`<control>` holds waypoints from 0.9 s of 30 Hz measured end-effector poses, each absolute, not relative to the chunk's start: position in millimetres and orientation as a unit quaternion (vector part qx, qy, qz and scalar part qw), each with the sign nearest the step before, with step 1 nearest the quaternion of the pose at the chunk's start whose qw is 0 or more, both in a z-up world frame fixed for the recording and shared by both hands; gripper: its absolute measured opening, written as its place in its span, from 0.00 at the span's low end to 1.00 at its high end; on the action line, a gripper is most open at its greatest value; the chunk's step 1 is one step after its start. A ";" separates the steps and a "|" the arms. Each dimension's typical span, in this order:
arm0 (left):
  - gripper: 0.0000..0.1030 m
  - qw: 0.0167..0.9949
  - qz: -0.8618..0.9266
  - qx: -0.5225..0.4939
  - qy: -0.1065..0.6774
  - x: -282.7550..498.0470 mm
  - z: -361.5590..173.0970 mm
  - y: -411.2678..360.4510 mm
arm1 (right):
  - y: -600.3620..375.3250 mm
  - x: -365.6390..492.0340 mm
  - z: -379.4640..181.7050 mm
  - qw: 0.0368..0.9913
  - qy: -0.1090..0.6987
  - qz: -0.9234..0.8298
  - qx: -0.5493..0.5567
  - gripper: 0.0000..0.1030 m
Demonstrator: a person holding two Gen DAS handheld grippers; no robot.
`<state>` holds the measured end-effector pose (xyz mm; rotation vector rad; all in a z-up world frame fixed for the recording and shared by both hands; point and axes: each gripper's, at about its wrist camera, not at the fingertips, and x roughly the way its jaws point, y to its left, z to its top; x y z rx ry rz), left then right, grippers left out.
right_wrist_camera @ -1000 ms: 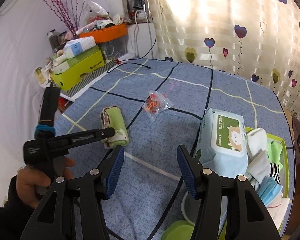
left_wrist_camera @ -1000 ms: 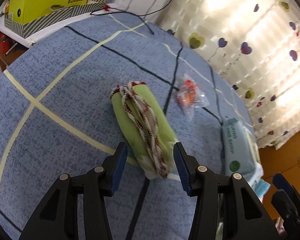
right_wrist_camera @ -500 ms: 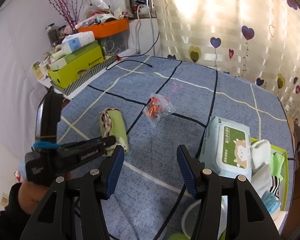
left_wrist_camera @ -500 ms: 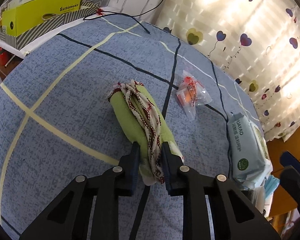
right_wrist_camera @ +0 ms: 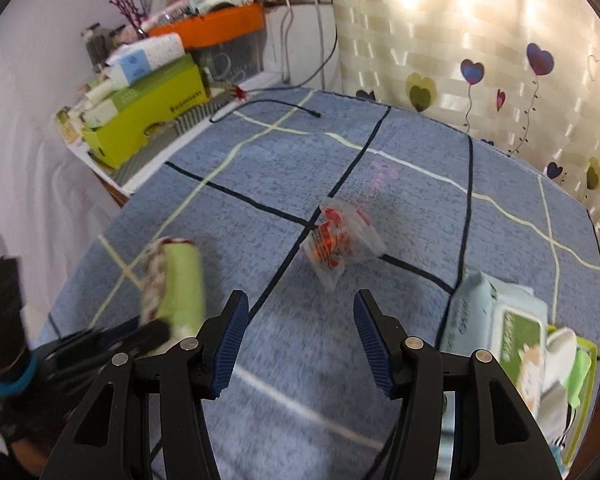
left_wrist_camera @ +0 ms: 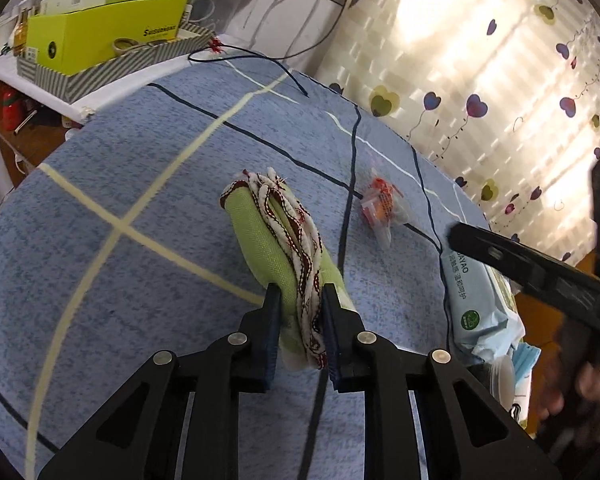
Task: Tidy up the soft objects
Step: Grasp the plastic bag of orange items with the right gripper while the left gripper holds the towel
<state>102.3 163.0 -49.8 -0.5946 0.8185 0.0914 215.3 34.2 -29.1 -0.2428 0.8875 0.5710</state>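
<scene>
The rolled green cloth (left_wrist_camera: 268, 240), trimmed with red-and-white cord, sits at the centre of the left wrist view on the blue checked bedspread (left_wrist_camera: 100, 288), its near end pinched between the pads of the left gripper (left_wrist_camera: 298, 322), which are pressed in on the fabric. In the right wrist view the same roll (right_wrist_camera: 178, 284) appears at about nine o'clock, blurred, with the left gripper's black body covering its near end. At two o'clock from the roll in the left view lies a small clear packet with orange contents (left_wrist_camera: 380, 210), apart from it across a dark stripe; farther out at three o'clock is a pale blue pack of wet wipes (left_wrist_camera: 474, 300), partly covered by the black bar of the other tool crossing in front. The right gripper (right_wrist_camera: 298, 344) stands spread wide with nothing between its fingers, the packet (right_wrist_camera: 336, 240) lying beyond them at twelve o'clock. At four o'clock in that view the wipes (right_wrist_camera: 496, 324) touch a green tray of socks and cloths (right_wrist_camera: 580, 368), cut off by the frame edge. A yellow-green box (left_wrist_camera: 100, 36) stands on the shelf at eleven o'clock. A hand (left_wrist_camera: 580, 392) at the right edge is too blurred to read.
</scene>
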 end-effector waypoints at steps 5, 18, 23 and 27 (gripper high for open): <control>0.20 0.874 0.044 -0.289 0.388 98.3 -50.3 173.0 | 54.7 247.1 -50.8 0.844 0.452 0.263 -0.123 0.53; 0.20 0.875 0.035 -0.294 0.382 98.0 -48.5 186.1 | 82.1 301.2 -85.4 0.833 0.489 0.221 -0.135 0.43; 0.20 0.876 0.033 -0.292 0.382 98.4 -47.5 185.8 | 77.6 303.8 -87.3 0.834 0.489 0.216 -0.133 0.24; 0.20 0.879 0.029 -0.287 0.380 97.4 -42.6 181.4 | 70.1 294.3 -78.2 0.836 0.483 0.226 -0.128 0.21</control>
